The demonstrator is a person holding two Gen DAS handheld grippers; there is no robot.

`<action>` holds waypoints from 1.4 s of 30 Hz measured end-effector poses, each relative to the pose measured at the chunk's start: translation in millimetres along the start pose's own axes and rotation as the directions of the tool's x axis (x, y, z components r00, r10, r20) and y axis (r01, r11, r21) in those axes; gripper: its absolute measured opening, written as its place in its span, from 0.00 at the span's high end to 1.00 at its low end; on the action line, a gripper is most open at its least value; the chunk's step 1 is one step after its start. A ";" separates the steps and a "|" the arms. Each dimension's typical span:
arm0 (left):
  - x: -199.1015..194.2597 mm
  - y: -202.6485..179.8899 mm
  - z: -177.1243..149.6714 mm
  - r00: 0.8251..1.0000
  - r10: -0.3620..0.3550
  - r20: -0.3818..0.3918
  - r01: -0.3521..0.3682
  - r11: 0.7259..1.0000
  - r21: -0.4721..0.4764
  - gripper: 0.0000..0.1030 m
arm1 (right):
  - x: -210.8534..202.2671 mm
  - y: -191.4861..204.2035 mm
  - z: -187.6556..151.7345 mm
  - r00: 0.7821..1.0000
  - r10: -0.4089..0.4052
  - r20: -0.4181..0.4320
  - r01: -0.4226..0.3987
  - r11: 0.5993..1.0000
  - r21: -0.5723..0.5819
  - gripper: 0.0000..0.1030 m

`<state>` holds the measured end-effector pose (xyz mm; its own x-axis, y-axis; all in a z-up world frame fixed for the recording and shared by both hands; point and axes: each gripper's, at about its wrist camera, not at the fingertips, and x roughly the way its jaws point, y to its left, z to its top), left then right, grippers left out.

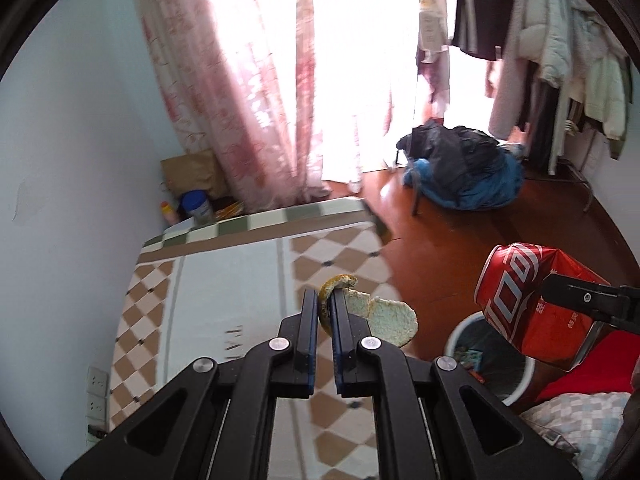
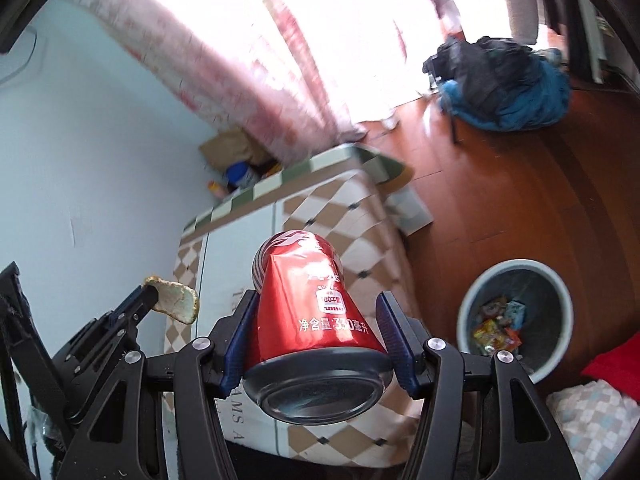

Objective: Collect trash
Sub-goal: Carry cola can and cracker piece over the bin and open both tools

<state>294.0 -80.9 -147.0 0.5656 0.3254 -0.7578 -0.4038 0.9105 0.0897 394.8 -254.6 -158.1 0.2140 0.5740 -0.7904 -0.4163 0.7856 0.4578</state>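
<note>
Red can (image 2: pixel 316 320) has white print: "330" readable inside a line of Chinese characters, and a small white-bordered label above it, too small to read. In the left wrist view the can (image 1: pixel 532 304) shows big white strokes, cut off by the tong finger, so no brand can be read. Bed sheet (image 2: pixel 240 420) has grey letters, partly hidden: "MS A" in the right view, something like "TA" in the left.

Right tongs (image 2: pixel 320 336) clenched on the can, pads on both sides near its base. Can is crushed and pinched at the far end. Long axis runs away from the camera, dark concave bottom toward the lens, crumpled top pointing to 12 o'clock. It is held in the air over the bed edge.

Left tongs (image 1: pixel 324 312) pinched shut on a fruit peel (image 1: pixel 384 320), probably citrus, though the view is soft. Pale pith faces the camera, yellow-green rind curls at the fingertip end, and the loose flap sticks out to 3 o'clock. Same peel (image 2: pixel 176 300) appears at 9 o'clock in the right view.

Trash bin (image 2: pixel 516 312), round and pale-rimmed, stands on the wood floor (image 2: pixel 520 200) at 3 o'clock of the can, with colourful wrappers inside, their print unreadable. In the left view the bin (image 1: pixel 492 360) is half covered by the can.

Pink curtain (image 1: pixel 240 100) is blown out by window glare. Blue-black bag pile (image 1: pixel 464 168) at 1 o'clock.
</note>
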 end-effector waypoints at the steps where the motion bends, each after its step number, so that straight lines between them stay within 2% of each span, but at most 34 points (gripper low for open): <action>1: 0.2 -10.6 2.0 1.000 -0.018 0.000 0.018 1.000 0.010 0.97 | -9.8 -10.3 0.6 1.000 -0.007 0.014 0.007 1.000 0.017 0.41; 5: 10.0 -66.1 6.9 0.995 -0.100 -0.016 0.100 0.993 0.058 0.97 | -44.3 -58.3 0.2 0.997 -0.062 0.052 0.058 0.995 0.075 0.41; 10: 43.9 -135.0 2.3 0.979 -0.184 -0.088 0.193 0.976 0.100 0.97 | -64.2 -133.0 -7.6 0.987 -0.151 0.054 0.139 0.974 0.180 0.41; 14: 85.7 -185.5 -8.1 0.959 -0.222 -0.175 0.245 0.961 0.128 0.96 | -52.4 -194.2 -18.0 0.975 -0.221 -0.003 0.215 0.944 0.252 0.41; 18: 130.2 -227.4 -25.7 0.941 -0.217 -0.258 0.266 0.948 0.174 0.96 | -22.5 -255.5 -30.5 0.962 -0.260 -0.080 0.271 0.906 0.325 0.41; 21: 158.5 -245.8 -38.2 0.932 -0.201 -0.302 0.267 0.943 0.196 0.96 | 1.9 -290.5 -38.0 0.954 -0.269 -0.129 0.298 0.884 0.360 0.41; 24: 189.2 -261.0 -51.0 0.914 -0.188 -0.359 0.273 0.940 0.204 0.96 | 30.7 -319.5 -46.3 0.945 -0.274 -0.178 0.323 0.866 0.381 0.41; 29: 221.4 -276.5 -68.0 0.888 -0.175 -0.425 0.282 0.937 0.205 0.96 | 77.2 -349.9 -58.3 0.929 -0.275 -0.249 0.358 0.844 0.400 0.41; 33: 237.0 -283.2 -74.2 0.866 -0.173 -0.469 0.294 0.935 0.198 0.94 | 103.7 -366.0 -63.5 0.920 -0.272 -0.284 0.372 0.833 0.409 0.41; 37: 235.8 -285.4 -74.2 0.866 -0.176 -0.468 0.299 0.933 0.202 0.90 | 123.5 -376.8 -65.5 0.914 -0.266 -0.308 0.379 0.832 0.406 0.40; 39: 236.6 -281.9 -73.6 0.857 -0.176 -0.484 0.295 0.938 0.181 0.90 | 131.0 -377.5 -64.6 0.909 -0.268 -0.319 0.386 0.831 0.402 0.40; 40: 235.5 -278.8 -72.9 0.849 -0.191 -0.493 0.303 0.940 0.157 0.87 | 132.0 -378.1 -64.4 0.906 -0.276 -0.322 0.394 0.829 0.397 0.36; 41: 235.8 -277.2 -72.0 0.851 -0.190 -0.490 0.298 0.942 0.154 0.83 | 131.4 -377.8 -64.0 0.905 -0.277 -0.323 0.395 0.829 0.395 0.23; 42: 235.0 -274.7 -71.0 0.856 -0.181 -0.484 0.288 0.945 0.156 0.63 | 129.3 -378.1 -65.1 0.905 -0.276 -0.323 0.395 0.828 0.398 0.18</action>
<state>486.8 -272.7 -395.5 0.2092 -0.0093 -0.9778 -0.1064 0.9938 -0.0322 522.3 -492.4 -459.9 0.0233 0.2277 -0.9734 0.0917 0.9691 0.2289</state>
